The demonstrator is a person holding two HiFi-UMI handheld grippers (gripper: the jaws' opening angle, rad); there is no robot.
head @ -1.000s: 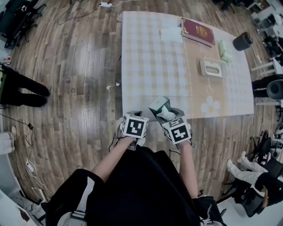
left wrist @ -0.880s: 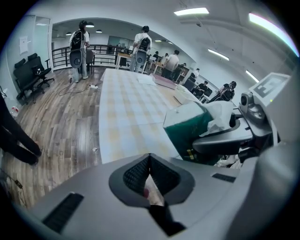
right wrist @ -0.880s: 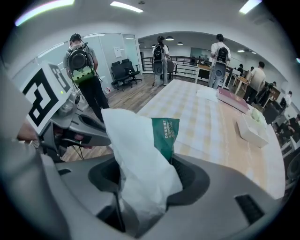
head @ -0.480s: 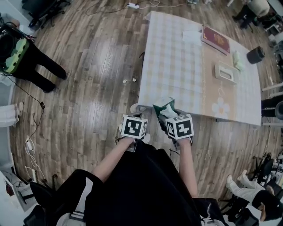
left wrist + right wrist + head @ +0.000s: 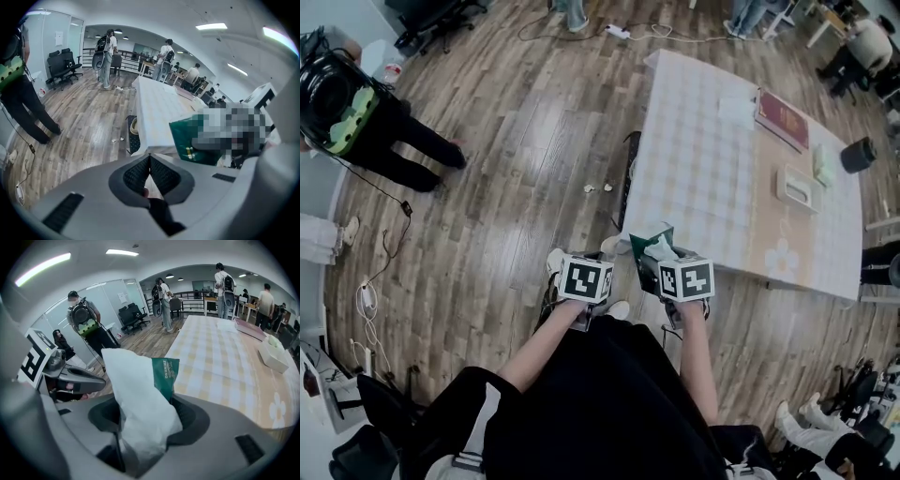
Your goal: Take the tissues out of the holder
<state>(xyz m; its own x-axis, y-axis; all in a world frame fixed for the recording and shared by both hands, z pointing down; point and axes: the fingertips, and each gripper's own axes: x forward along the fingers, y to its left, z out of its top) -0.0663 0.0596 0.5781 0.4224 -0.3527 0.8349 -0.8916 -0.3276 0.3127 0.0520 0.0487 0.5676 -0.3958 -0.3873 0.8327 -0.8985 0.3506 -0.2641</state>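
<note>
Further from the desk (image 5: pixel 703 159) than a second ago, right gripper (image 5: pixel 140 425) clamps the tissue pack (image 5: pixel 164 373). Left gripper's (image 5: pixel 149 161) closed, empty. Holder (image 5: pixel 795 187) looks done.

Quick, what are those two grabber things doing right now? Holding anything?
Left gripper: jaws shut, nothing held.
Right gripper: jaws closed on the tissue pack.

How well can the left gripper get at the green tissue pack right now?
Probably yes: the left gripper hangs beside the green tissue pack held in the right gripper, nothing between them. The left jaws are shut and would need opening first.
</note>
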